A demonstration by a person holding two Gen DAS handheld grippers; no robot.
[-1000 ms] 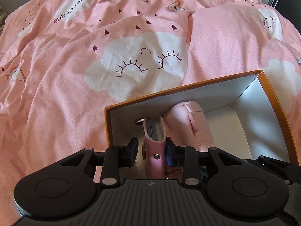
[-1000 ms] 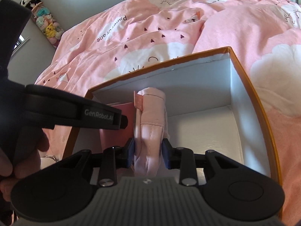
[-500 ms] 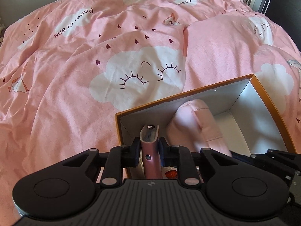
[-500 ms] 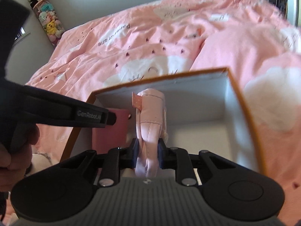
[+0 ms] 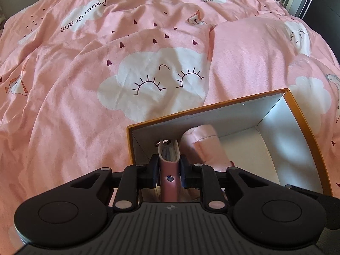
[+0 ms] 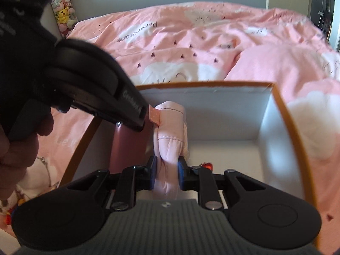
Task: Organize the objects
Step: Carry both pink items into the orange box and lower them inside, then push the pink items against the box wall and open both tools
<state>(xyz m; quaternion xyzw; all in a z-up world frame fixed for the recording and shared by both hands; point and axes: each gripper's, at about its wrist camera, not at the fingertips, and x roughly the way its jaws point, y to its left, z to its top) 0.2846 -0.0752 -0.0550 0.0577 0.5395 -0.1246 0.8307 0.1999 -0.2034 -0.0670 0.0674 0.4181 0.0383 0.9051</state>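
Observation:
An orange box (image 5: 306, 127) with white inside walls lies on the bed; it also shows in the right wrist view (image 6: 284, 114). My left gripper (image 5: 169, 170) is shut on a pink notebook (image 5: 169, 155) held upright on its edge at the box's left wall. My right gripper (image 6: 166, 173) is shut on a soft pink padded pouch (image 6: 171, 131) held upright inside the box, just right of the notebook (image 6: 123, 146). The pouch also shows in the left wrist view (image 5: 204, 146). The left gripper's body (image 6: 85, 80) crosses the right wrist view.
A pink duvet with cloud faces (image 5: 148, 80) covers the bed around the box. Plush toys (image 6: 63, 14) hang by the wall at far left. A small red thing (image 6: 207, 166) lies on the box floor. The right half of the box floor (image 6: 229, 155) is bare.
Both grippers have risen and tilted back a little, each keeping its hold. The left gripper has closed tighter on the notebook. The box sits lower in the left view.

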